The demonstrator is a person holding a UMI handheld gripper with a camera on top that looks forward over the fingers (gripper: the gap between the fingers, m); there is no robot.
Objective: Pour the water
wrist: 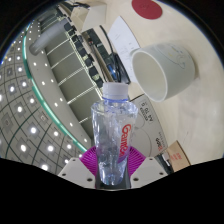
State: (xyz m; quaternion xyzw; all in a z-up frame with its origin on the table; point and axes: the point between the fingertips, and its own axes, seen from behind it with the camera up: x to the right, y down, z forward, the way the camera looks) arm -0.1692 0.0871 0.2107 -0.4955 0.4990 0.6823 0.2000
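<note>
Here, a clear plastic water bottle (115, 140) with a red-lettered label stands between the gripper (117, 166)'s two fingers, whose magenta pads (94, 158) appear to press its sides, so the bottle looks firmly clamped and held near upright. Whether its neck is capped cannot be told. A white cup (162, 70) lies just beyond and to the right of the bottle, its open mouth facing the gripper.

The pour would probably go best with the bottle's neck brought over the cup's rim first, then tilted slowly. Open room seems tight: a slatted structure (75, 60) stands close on the left, and the supporting surface's edges are not discernible.
</note>
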